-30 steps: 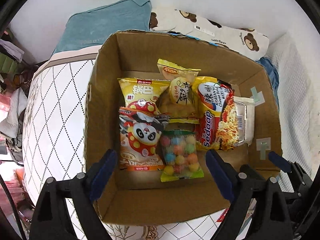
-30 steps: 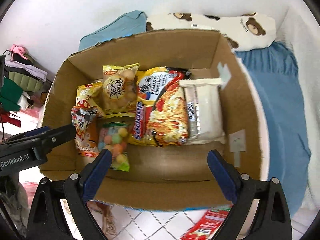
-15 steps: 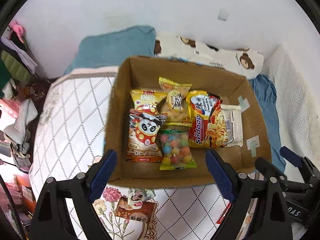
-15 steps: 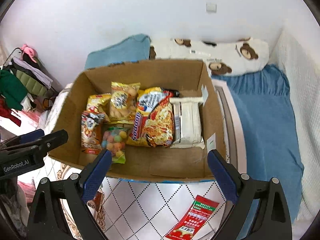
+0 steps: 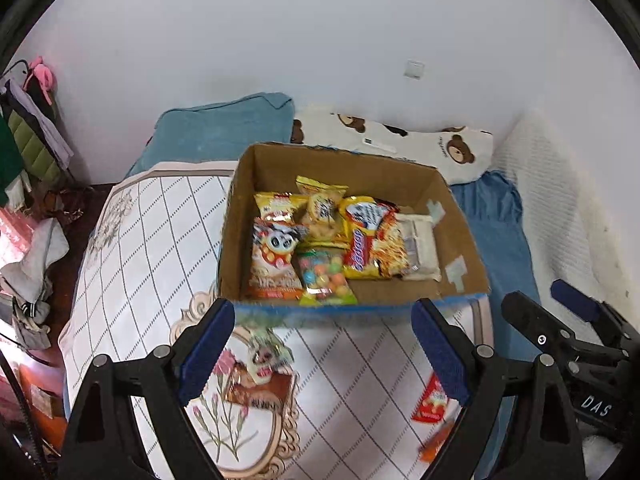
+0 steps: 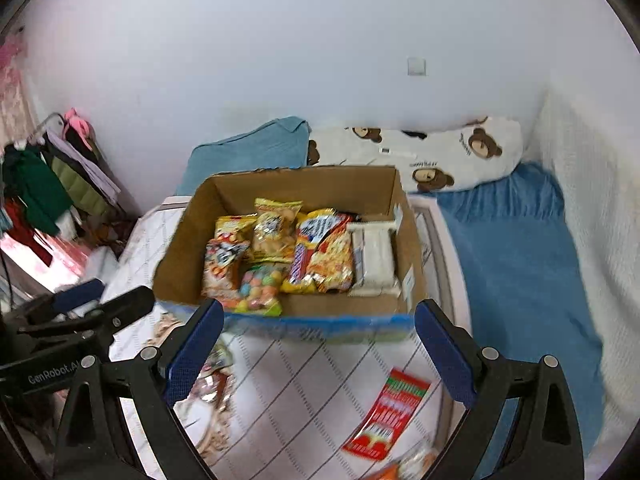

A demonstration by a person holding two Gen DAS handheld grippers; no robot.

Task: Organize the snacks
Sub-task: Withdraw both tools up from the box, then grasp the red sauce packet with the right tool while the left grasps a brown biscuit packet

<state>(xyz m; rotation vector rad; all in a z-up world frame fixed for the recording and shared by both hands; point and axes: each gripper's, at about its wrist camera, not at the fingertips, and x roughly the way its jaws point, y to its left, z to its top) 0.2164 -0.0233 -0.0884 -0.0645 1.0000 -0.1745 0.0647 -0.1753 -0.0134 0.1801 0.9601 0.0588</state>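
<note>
An open cardboard box (image 5: 460, 216) (image 6: 180, 240) stands on the bed and holds several snack packs: a panda bag (image 5: 274, 260), a candy-ball bag (image 5: 324, 276) (image 6: 258, 286), a noodle pack (image 5: 372, 240) (image 6: 324, 248) and a white pack (image 5: 420, 248) (image 6: 374, 258). A red sachet (image 6: 386, 412) (image 5: 432, 400) and a brown snack pack (image 5: 258, 376) lie on the quilt in front of the box. My left gripper (image 5: 320, 352) and right gripper (image 6: 318, 354) are both open and empty, held back from the box's near wall.
The box sits on a white diamond-pattern quilt (image 5: 152, 240). A teal pillow (image 5: 224, 128) and a bear-print pillow (image 6: 432, 152) lie behind it, with a blue sheet (image 6: 516, 264) on the right. Clothes hang at the left (image 6: 48, 184). An orange pack (image 6: 384, 472) lies at the bottom edge.
Both grippers have pulled back and up from over the box. The box now looks smaller, and the quilt with the loose packs in front has come into view.
</note>
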